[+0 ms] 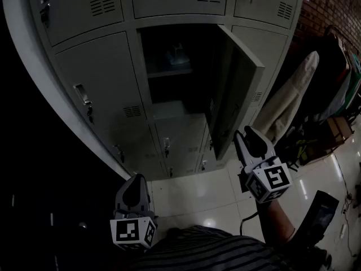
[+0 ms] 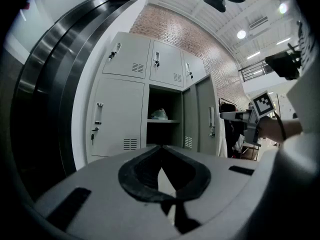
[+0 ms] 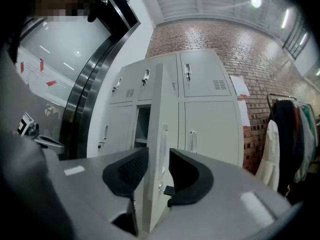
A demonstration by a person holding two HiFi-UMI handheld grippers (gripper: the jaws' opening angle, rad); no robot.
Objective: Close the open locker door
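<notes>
at the middle column of the locker bank, the locker door stands swung wide, closing not yet begun; right tongs, released, frame its free edge, seemingly without contact; left tongs hang low, clenched on nothing.
</notes>
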